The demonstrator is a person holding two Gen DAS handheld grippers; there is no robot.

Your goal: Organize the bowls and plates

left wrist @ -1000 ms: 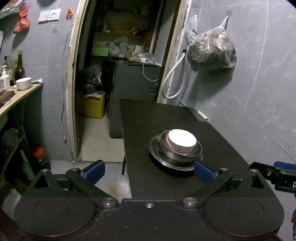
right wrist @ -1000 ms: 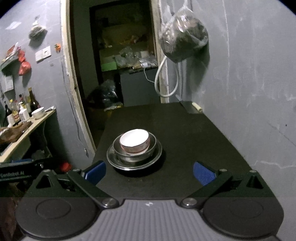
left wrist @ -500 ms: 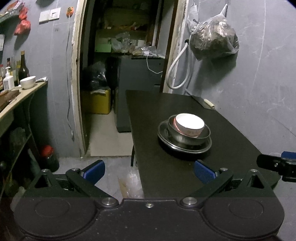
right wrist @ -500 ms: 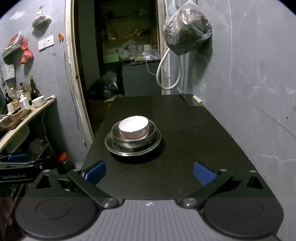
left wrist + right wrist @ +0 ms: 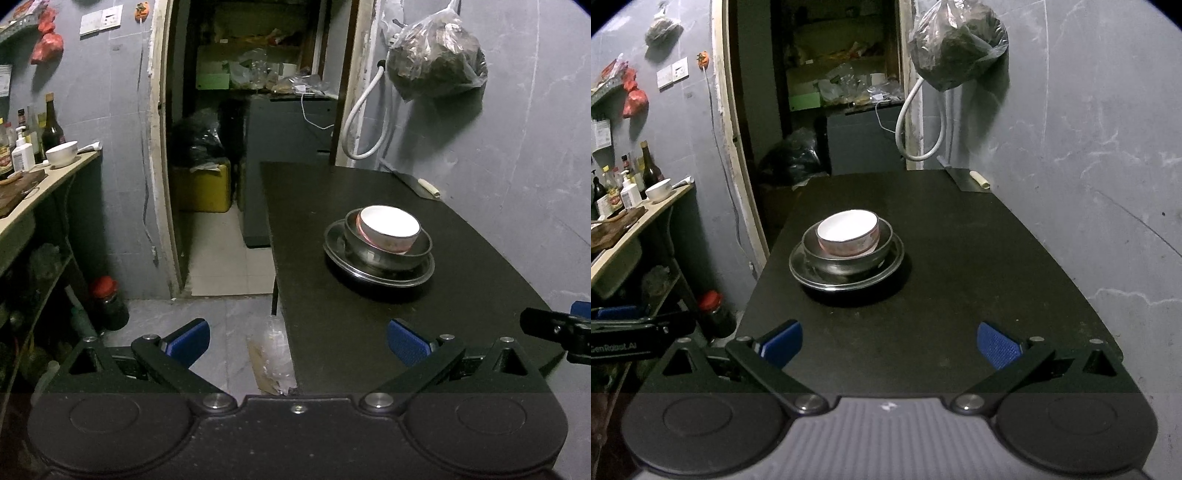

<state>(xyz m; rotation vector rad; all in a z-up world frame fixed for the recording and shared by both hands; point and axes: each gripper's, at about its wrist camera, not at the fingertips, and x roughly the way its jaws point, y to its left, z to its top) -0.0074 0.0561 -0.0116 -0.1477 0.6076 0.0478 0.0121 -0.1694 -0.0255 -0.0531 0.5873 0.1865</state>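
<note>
At the far left a pale wooden shelf [image 5: 653, 210] runs along the grey wall, carrying dark sauce bottles [image 5: 650, 170], a white pump bottle [image 5: 629, 192] and a small white bowl [image 5: 658, 190]. Below it, on the floor, stands a dark jar with a red lid [image 5: 714, 314]. Next comes an open doorway [image 5: 827, 110] into a cluttered storeroom.

The left gripper [image 5: 297, 338] hangs off the desk's near left corner, its jaws spread wide with nothing between the blue pads [image 5: 188, 336]; only the right pad sits over the desk top. The right gripper [image 5: 889, 343] is held over the near edge of the black desk [image 5: 979, 258], its jaws also wide apart and empty, well short of the dishes.

On the desk, left of its middle in the right wrist view, is a nested stack: a steel plate [image 5: 846, 278] at the bottom, a steel bowl [image 5: 849, 258] on it, and a white ceramic bowl [image 5: 847, 230] with a reddish outer pattern sitting inside the steel one, slightly tilted.

Further right, a cleaver [image 5: 967, 177] with a pale handle lies at the desk's far corner against the wall. Above it hang a looped white hose [image 5: 916, 125] and a clear plastic bag [image 5: 956, 44] of dark contents.
</note>
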